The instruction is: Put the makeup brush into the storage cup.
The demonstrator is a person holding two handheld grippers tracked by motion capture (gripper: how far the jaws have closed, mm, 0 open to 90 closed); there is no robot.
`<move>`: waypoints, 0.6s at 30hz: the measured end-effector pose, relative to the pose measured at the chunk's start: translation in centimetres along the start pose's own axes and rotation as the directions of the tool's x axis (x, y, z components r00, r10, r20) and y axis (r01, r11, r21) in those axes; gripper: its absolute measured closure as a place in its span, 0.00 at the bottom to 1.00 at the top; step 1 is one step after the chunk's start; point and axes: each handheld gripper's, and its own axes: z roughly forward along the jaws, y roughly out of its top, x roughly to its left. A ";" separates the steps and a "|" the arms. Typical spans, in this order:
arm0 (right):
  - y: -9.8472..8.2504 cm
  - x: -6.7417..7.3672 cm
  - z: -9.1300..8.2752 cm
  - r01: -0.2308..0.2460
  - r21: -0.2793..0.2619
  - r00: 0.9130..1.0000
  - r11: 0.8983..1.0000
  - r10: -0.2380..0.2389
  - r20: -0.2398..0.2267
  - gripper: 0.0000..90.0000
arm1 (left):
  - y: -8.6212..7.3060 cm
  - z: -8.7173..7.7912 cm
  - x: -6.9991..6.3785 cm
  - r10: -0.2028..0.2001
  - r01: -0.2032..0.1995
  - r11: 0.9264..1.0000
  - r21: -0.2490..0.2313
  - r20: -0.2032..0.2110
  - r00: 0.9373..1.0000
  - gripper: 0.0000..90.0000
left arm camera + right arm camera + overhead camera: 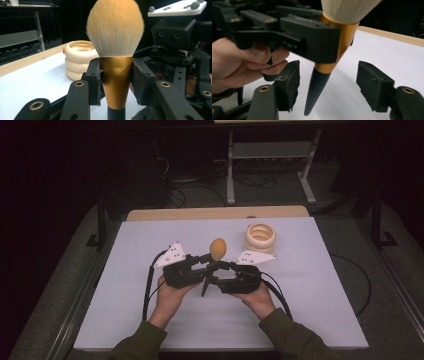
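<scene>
high view: at the centre of the frame i see my left gripper [204,261] pinching a makeup brush [217,251] upright above the white table [310,285], with the right gripper [220,272] meeting it from the right. a stack of cream rings [260,238] sits in the upper right of the board, apart from both tools.

left gripper view: mid-frame, my jaws are pressed onto the brush's gold ferrule [116,80], a smooth, tapering metal cone. i'd judge it slick, so the foam pads [93,80] matter. above it the bristle head [115,27] is a soft, fluffy dome that would crush or splay if squeezed; not a place to take hold. the rings [78,58] at centre left look glossy and rigid.

right gripper view: my own jaws stand spread at the bottom of the frame, pads [289,83] either side of the dark, pointed handle [315,91] without touching it. the brush looks light and stiff below the hairs; i'd close on that handle, expecting its taper to slip downward.
</scene>
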 end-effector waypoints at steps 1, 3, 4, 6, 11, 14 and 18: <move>0.0 0.0 0.1 -0.002 -0.001 1.000 1.000 0.002 0.002 0.42 | 0.0 0.0 0.0 0.000 0.000 1.000 0.001 -0.001 1.000 0.70; 0.0 0.0 0.2 -0.001 0.001 1.000 1.000 0.001 0.003 0.45 | 0.0 0.0 0.0 0.004 -0.004 1.000 0.004 0.001 1.000 0.70; 0.0 0.0 0.3 -0.003 0.001 1.000 1.000 0.003 0.004 0.47 | 0.0 0.1 -0.1 0.000 0.000 1.000 0.002 0.000 1.000 0.70; 0.0 0.0 0.3 -0.001 0.003 1.000 1.000 0.001 0.007 0.51 | 0.0 0.1 -0.1 0.001 -0.001 1.000 0.003 0.001 1.000 0.70; 0.0 0.0 0.3 -0.002 -0.002 1.000 1.000 0.002 0.012 0.56 | -0.1 0.1 -0.1 -0.002 0.002 1.000 0.004 0.003 1.000 0.70; 0.0 0.0 0.3 -0.009 -0.003 1.000 1.000 0.009 0.013 0.58 | -0.1 0.2 -0.1 -0.002 0.002 1.000 0.005 0.007 1.000 0.70; 0.0 0.1 0.2 -0.008 -0.005 1.000 1.000 0.008 0.018 0.64 | -0.2 0.3 -0.1 -0.009 0.009 1.000 0.004 0.007 1.000 0.70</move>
